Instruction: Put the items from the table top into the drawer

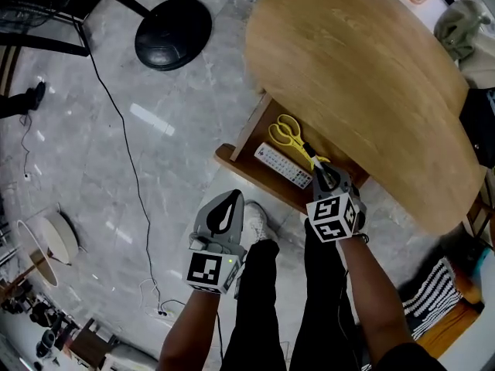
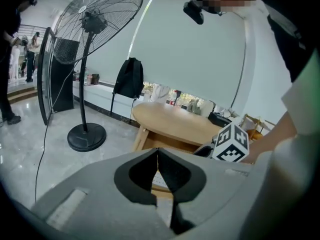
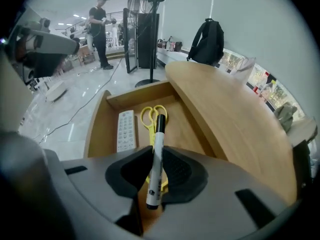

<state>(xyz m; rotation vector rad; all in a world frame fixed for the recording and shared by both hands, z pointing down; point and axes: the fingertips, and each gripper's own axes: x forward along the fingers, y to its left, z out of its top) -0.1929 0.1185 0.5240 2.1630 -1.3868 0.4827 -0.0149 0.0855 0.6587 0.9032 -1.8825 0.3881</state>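
— Over on the left, above the grey marble floor, what is the left gripper doing?

— The left gripper (image 1: pixel 230 201) hangs just outside the open drawer (image 1: pixel 255 175). Its jaws are pressed together with nothing between them, and it is not over anything it could pick up.

— And moving right from there?

— The wooden drawer stands pulled out from under a round wooden table (image 1: pixel 363 76). A white remote control (image 1: pixel 282 165) lies inside near the front wall, with yellow scissors (image 1: pixel 292 134) just behind it. Further right, the right gripper (image 1: pixel 325 174) tilts steeply down over the drawer, clamped on a black-and-white marker pen (image 3: pixel 156 159).

— How does the pen lie?

— Its long axis runs the way the jaws point, black cap end forward, aimed at the scissor handles. The drawer floor is directly ahead of and below it, so the right hand is the nearer one by far. Releasing here would likely drop the pen onto the scissors. Bare wood lies just to their right.
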